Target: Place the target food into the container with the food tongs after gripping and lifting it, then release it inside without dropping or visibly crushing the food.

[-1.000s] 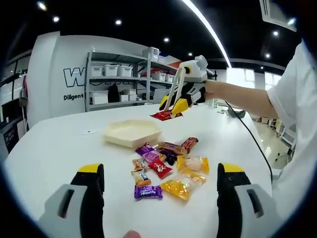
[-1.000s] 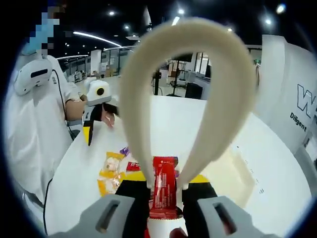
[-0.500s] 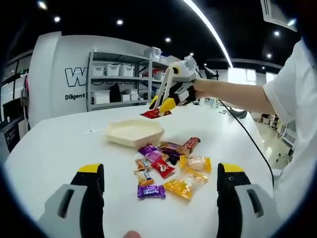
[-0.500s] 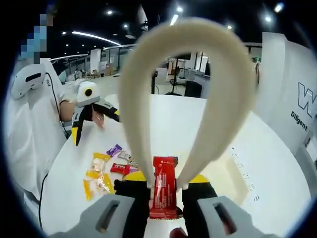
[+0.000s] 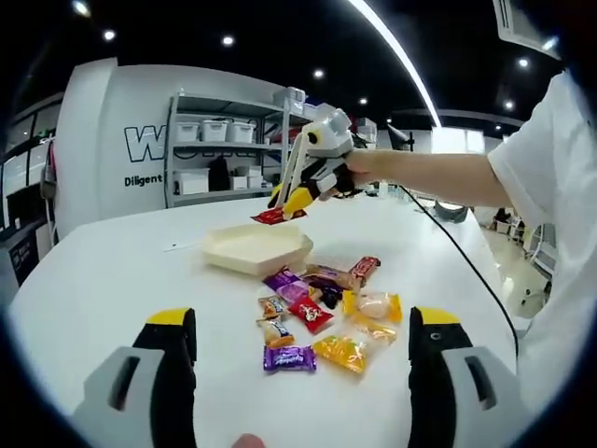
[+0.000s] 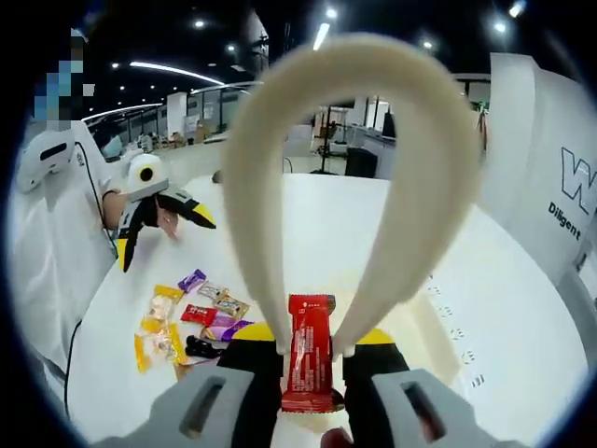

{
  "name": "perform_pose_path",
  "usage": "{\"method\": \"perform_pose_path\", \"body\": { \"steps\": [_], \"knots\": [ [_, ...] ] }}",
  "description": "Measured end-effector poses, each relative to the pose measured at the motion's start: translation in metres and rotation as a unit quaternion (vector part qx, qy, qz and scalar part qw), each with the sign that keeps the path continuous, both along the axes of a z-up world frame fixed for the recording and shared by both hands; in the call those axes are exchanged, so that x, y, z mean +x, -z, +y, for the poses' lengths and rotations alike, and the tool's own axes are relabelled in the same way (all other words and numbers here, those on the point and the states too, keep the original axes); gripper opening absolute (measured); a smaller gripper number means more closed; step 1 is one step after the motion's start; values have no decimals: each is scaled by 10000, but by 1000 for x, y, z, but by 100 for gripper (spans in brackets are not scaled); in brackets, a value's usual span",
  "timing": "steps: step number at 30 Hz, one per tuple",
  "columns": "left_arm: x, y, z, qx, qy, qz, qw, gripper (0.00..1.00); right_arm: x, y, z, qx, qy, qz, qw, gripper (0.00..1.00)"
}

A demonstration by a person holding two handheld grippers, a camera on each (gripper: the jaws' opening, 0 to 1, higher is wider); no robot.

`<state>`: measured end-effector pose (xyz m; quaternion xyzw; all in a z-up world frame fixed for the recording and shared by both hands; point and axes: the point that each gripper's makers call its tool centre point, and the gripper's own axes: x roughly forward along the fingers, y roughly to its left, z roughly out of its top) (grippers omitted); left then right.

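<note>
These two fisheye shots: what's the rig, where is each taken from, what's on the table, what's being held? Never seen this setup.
There is no robot arm: a person holds a two-fingered gripper in each hand, and a camera rides on each one.

The left gripper view looks forward past the left gripper, whose black, yellow-tipped fingers stand wide apart and hold nothing. Ahead is a white table with a shallow cream tray and a pile of wrapped snacks.

The right gripper hangs above the tray's far edge. It is shut on cream food tongs, and the tongs pinch a red snack packet, seen up close in the right gripper view. The left gripper appears there too, held above the table.
</note>
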<state>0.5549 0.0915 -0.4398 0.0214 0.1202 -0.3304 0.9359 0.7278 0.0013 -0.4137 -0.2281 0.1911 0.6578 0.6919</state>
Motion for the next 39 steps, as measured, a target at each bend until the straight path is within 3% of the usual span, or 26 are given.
{"method": "perform_pose_path", "body": {
  "steps": [22, 39],
  "knots": [
    [2, 2, 2, 92, -25, 55, 9999, 92, 52, 19, 9, -15, 156, -61, 9999, 19],
    [3, 7, 2, 152, -15, 132, 9998, 92, 82, 35, 12, -167, 223, -85, 9996, 18]
  ]
}}
